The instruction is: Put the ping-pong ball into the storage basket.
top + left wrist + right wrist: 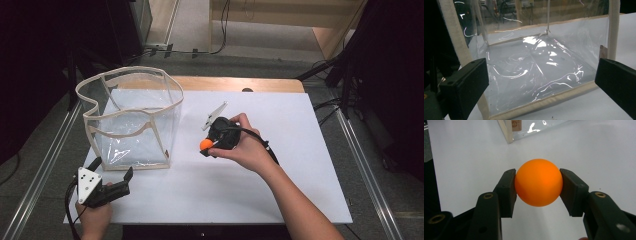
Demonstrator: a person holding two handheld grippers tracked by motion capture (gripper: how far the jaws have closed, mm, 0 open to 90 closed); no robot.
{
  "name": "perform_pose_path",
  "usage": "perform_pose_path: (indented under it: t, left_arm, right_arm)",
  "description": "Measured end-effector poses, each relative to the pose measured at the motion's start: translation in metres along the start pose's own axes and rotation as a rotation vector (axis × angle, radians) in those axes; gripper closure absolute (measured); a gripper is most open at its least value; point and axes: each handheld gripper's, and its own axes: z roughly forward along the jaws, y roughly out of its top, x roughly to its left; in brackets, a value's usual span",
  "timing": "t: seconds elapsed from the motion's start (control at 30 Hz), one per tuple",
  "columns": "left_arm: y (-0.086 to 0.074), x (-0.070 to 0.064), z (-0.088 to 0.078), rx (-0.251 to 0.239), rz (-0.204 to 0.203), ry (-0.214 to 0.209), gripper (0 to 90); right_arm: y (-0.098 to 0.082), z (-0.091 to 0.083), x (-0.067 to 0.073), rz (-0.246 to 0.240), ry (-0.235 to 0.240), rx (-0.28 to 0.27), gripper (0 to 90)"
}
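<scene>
Down at the front, the left claw [111,172] sits spread wide with nothing in it, pointing at the see-through bag [132,117] on the white desk [240,190]. To the bag's right, the right claw [537,185] pinches an orange ball [538,182] just above the desk.

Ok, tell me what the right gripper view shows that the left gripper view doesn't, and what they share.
Right gripper view alone: an orange ball pinched between that gripper's black fingers. Left gripper view alone: the inside of the clear bag, with its crinkled floor, seen between wide-open fingers. Shared: the white table surface and the bag's cream-trimmed bottom corner.
</scene>
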Motion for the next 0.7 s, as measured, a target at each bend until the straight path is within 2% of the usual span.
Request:
perform_pose_path:
  t: [0.07, 0.33, 0.63, 0.7]
  left_arm:
    - [0.0, 0.0, 0.0, 0.0, 0.001, 0.0, 0.0]
    - [0.0, 0.0, 0.0, 0.0, 0.001, -0.001, 0.0]
    - [0.0, 0.0, 0.0, 0.0, 0.002, -0.001, 0.0]
    - [0.0, 0.0, 0.0, 0.001, 0.002, -0.001, 0.0]
  right_arm:
    - [0.002, 0.0, -0.001, -0.01, 0.011, -0.006, 48.2]
    - [0.009, -0.005, -0.005, -0.002, 0.02, -0.005, 48.2]
    - [0.019, -0.01, -0.006, -0.04, 0.029, -0.01, 48.2]
    - [0.02, -0.011, -0.006, -0.031, 0.028, -0.006, 48.2]
